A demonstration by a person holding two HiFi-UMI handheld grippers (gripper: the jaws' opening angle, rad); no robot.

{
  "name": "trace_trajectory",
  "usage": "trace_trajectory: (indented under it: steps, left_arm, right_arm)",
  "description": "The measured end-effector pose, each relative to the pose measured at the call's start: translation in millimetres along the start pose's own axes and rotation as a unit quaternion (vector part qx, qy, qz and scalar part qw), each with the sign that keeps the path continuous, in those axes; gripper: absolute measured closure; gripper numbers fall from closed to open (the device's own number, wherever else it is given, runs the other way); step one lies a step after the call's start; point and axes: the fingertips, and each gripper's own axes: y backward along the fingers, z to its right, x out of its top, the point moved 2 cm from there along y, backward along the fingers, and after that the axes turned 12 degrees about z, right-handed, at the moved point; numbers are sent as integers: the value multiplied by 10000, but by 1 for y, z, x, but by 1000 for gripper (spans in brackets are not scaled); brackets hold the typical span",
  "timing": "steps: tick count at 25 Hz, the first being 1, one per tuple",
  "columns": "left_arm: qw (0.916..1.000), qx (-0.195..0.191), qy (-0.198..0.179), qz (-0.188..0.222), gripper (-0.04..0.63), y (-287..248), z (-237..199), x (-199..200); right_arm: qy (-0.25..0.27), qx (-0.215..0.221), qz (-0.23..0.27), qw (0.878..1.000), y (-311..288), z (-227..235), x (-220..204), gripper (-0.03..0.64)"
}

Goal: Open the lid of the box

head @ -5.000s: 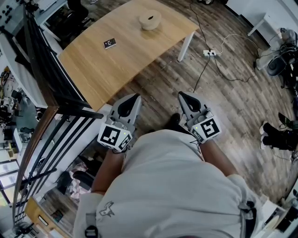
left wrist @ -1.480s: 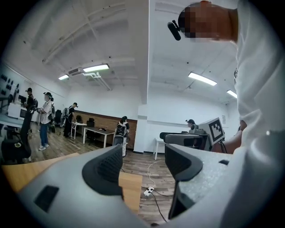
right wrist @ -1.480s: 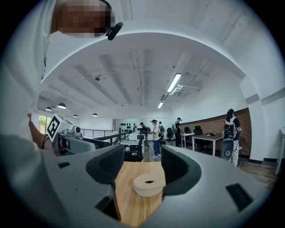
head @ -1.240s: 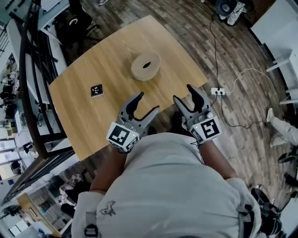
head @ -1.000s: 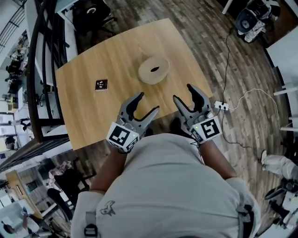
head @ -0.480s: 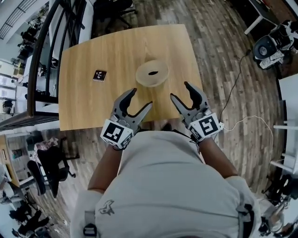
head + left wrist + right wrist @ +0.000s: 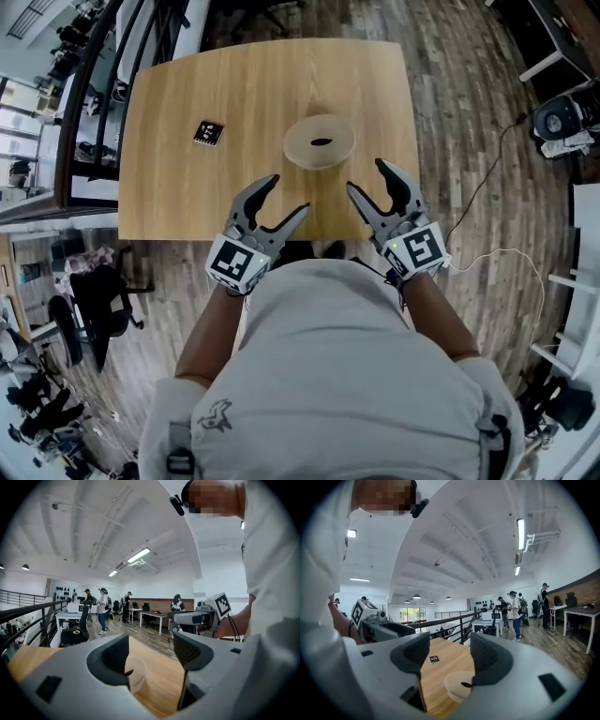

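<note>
A round, pale wooden box with a dark slot in its lid stands on the wooden table, a little beyond both grippers. My left gripper hovers over the table's near edge, open and empty. My right gripper is held beside it, also open and empty. In the left gripper view the box shows low between the jaws, with the right gripper off to the side. The right gripper view has the box low and partly hidden behind the right jaw.
A small black marker tag lies on the table's left part, also seen as the tag. A black railing runs along the table's left side. A cable and power strip lie on the floor at right. People stand far off.
The view has swung round so the table now lies square in front, and the box is nearer to the grippers. Both grippers stay open and empty, now over the table's near edge.
</note>
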Motion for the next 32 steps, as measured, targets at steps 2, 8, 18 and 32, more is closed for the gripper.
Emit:
trace_trajectory:
  steps: [2,8,18,32]
  left_arm:
    - [9999,-38,-56,-113,307,-3,-10,-6]
    - [9986,-133,-101,-493,307,-14,-37,-31]
    - [9936,-424,33,-1046,307,-16,-90,-88]
    - [9692,-1219,36,-2142,284,-30,-134,-217]
  right_arm:
    - [96,100,-146,9998,-11,0,-6,340]
    - [516,377,-496,9967,-43,5,-22,340]
    - [1751,1009,-1677,9649,-84,3,-86,337]
    - [2917,1419,-3128,8927,-114,37,-201,339]
